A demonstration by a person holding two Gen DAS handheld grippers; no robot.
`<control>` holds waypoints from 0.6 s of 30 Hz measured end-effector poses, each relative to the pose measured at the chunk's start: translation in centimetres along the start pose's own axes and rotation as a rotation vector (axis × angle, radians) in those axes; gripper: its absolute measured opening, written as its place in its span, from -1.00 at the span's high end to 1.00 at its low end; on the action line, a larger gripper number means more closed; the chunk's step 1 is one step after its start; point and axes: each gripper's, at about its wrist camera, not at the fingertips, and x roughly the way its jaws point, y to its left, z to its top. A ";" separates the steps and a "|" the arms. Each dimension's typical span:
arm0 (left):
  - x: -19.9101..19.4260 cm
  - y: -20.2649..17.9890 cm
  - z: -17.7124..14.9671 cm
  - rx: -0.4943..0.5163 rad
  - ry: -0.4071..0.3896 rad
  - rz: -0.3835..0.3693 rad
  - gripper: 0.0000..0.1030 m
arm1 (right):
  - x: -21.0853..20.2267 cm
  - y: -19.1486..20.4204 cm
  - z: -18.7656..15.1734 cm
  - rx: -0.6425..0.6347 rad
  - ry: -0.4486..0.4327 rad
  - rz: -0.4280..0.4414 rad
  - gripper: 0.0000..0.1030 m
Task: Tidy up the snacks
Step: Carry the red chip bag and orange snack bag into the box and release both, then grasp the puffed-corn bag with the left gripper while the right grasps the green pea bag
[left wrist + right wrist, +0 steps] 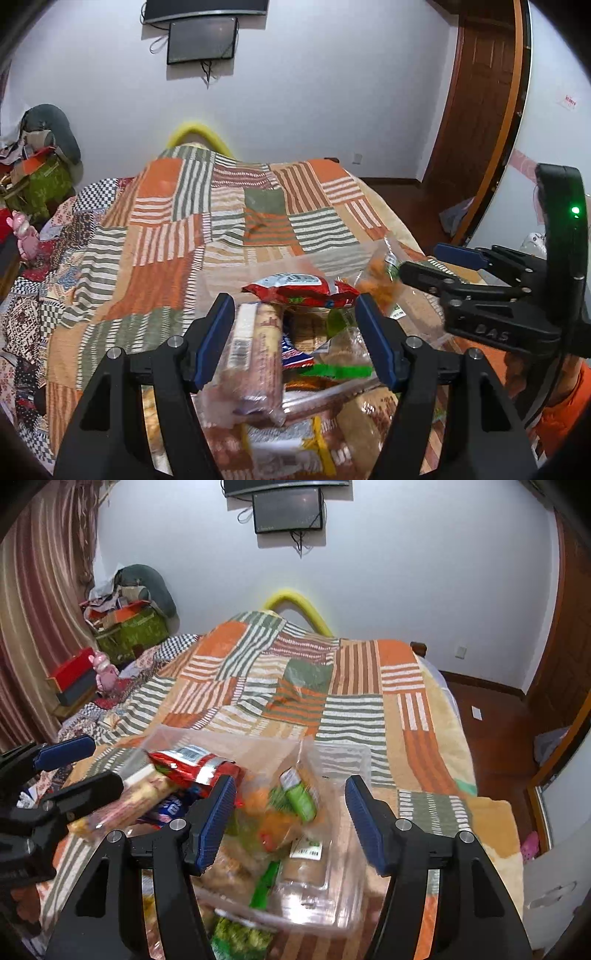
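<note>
The snacks sit heaped in a clear plastic bin (332,760) on the bed, over a patchwork quilt (354,716). The left hand-held gripper (295,332) hangs over the heap with its jaws partly apart; a long pinkish biscuit sleeve (258,354) lies between them against the left pad, but whether the pads press on it cannot be told. The right hand-held gripper (291,823) stands open with nothing pinched; beneath it lies a clear pack with a green label (299,797), and at its ten o'clock a red foil packet (192,764) tops the pile.

The likeliest slip, as a judgement: the biscuit sleeve is smooth and slender, so a loose or off-centre hold could let it tip out and fall back, shifting the red foil packet perched above. The bin is light and rests on soft bedding, so a downward push from either tool could tilt it or spill its load. The two tools work near each other, and a careless reach could knock them together.

Around the scene, boxes and a pink toy (105,672) sit at ten o'clock by the striped curtain (37,627), a dark screen (288,509) hangs at twelve o'clock, and a wooden door (476,110) stands at two o'clock. None of these blocks the bin; only the crowded packets hinder a clean pick.
</note>
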 end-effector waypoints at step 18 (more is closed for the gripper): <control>-3.1 9.7 -7.3 -0.058 0.136 0.162 -0.34 | -3.0 0.9 -5.1 -0.024 0.042 -0.007 -0.25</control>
